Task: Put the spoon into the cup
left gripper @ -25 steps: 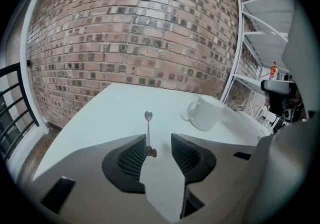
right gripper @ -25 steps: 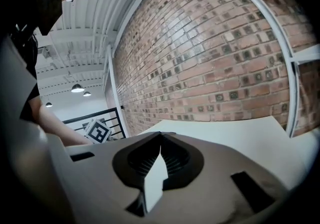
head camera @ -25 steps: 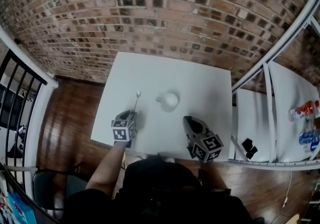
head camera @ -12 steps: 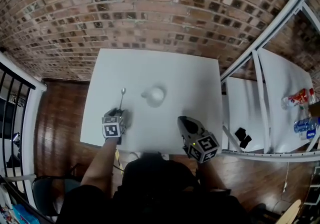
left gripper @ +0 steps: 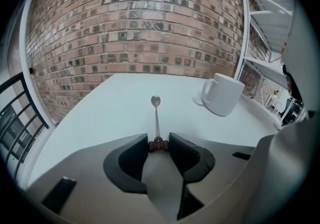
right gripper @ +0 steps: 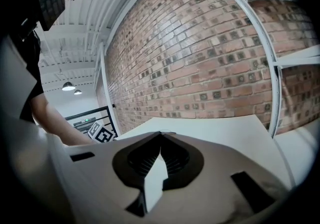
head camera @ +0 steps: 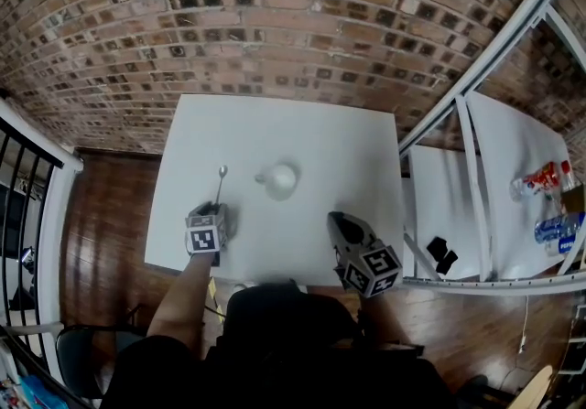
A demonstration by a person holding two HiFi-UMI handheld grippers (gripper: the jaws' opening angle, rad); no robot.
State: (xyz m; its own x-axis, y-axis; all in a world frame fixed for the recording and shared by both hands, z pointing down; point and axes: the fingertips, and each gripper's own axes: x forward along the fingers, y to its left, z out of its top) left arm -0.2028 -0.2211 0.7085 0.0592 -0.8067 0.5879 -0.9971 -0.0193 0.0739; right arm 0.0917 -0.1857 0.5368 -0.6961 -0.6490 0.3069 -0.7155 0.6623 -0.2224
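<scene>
A metal spoon with a brown handle end lies on the white table, its bowl pointing toward the brick wall. To its right stands a white cup, handle to the left. My left gripper is low at the spoon's near end. In the left gripper view its jaws are closing on the spoon, and the brown end fills the gap between the pads of the left gripper. The cup stands ahead to the right. My right gripper hovers near the table's front edge, shut and empty.
A brick wall runs behind the table. White metal shelving stands at the right, with bottles and a small black object on it. A black railing and wooden floor lie to the left.
My left gripper has sunk toward the table at the spoon's handle end. The right gripper has shifted slightly. Spoon and cup have not moved on the table.
</scene>
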